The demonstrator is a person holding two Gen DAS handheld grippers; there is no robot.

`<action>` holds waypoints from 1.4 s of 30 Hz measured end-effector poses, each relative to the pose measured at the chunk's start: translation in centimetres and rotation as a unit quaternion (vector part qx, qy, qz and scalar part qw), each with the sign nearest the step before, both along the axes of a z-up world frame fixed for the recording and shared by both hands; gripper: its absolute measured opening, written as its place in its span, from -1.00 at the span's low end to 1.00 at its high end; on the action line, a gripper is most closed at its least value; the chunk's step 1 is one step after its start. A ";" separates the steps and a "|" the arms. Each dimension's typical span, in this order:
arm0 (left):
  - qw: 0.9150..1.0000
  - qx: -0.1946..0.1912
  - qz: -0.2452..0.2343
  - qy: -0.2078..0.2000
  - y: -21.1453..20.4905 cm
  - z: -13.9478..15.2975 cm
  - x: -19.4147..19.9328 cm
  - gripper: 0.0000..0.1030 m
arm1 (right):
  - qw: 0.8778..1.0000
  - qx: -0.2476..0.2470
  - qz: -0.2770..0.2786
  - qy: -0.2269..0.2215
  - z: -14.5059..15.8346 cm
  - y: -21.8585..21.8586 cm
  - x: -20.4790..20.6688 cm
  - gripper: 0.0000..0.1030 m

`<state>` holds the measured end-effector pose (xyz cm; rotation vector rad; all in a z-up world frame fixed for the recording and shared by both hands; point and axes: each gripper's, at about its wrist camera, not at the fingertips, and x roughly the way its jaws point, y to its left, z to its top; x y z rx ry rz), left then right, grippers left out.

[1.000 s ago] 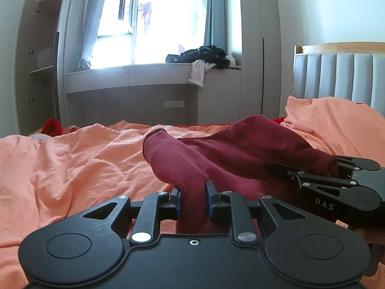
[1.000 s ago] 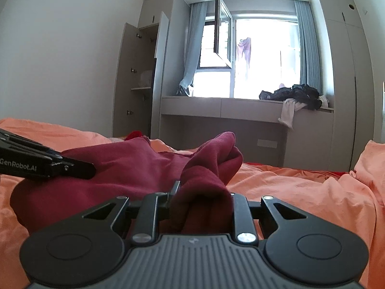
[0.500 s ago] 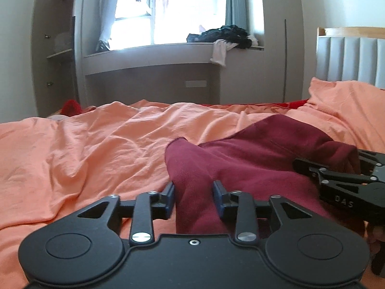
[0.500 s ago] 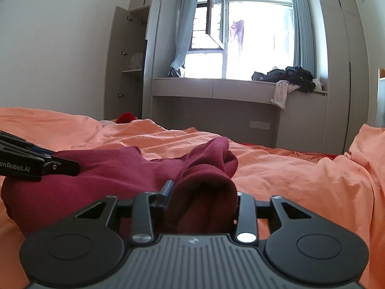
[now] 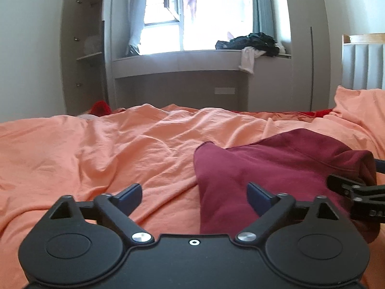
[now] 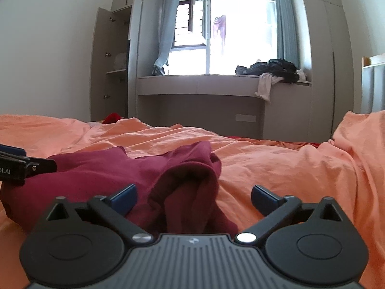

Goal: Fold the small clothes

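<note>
On the bed, which is covered with a wrinkled orange sheet, lies the dark red garment, a small piece of clothing in a loose heap. It rests on the sheet, not lifted. From the left wrist view it spreads to the right half of the bed; from the right wrist view a bunched hump of it stands just before the camera.

I think the cloth is soft and light, a knit that bends anywhere and keeps no shape by itself. It will sag if it is taken by one point only, so two holds are better. It does not look slippery, and it cannot break.

The left gripper has its fingers spread wide apart and holds nothing; one flat edge of the garment lies between them. The right gripper is also released, fingers wide, with the hump of cloth between them but not pinched.

A good place to take hold, in my judgement, is the near hem at two corners, not the thick bunched middle, where several layers could be caught together.
</note>
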<state>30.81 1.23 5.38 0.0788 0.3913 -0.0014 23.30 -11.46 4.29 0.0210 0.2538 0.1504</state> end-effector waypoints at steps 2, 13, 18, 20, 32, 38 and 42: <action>1.000 -0.010 0.006 0.001 0.2 0.2 -0.2 0.96 | 1.000 0.003 -0.002 -0.001 0.1 -0.2 -0.5 0.99; 0.999 -0.032 -0.010 -0.025 0.3 1.7 -3.7 0.99 | 0.998 0.045 -0.004 -0.039 2.1 -0.2 -5.0 0.99; 0.997 -0.038 -0.008 -0.061 0.3 2.1 -7.2 0.99 | 0.996 0.060 -0.013 -0.067 2.8 -0.6 -8.3 0.99; 0.997 -0.044 -0.010 -0.069 0.6 2.0 -8.6 0.99 | 0.995 0.058 -0.017 -0.079 3.0 -0.7 -9.7 1.00; 0.989 -0.047 0.019 -0.136 0.8 2.5 -17.7 0.99 | 0.986 0.043 -0.031 -0.157 3.5 0.1 -17.6 1.00; 0.990 -0.052 0.014 -0.127 0.8 2.2 -20.5 0.99 | 0.984 0.052 -0.038 -0.169 3.1 -0.3 -20.6 1.00; 0.991 -0.063 0.013 -0.121 1.2 1.9 -21.9 0.99 | 0.984 0.052 -0.037 -0.167 2.7 -0.4 -22.0 1.00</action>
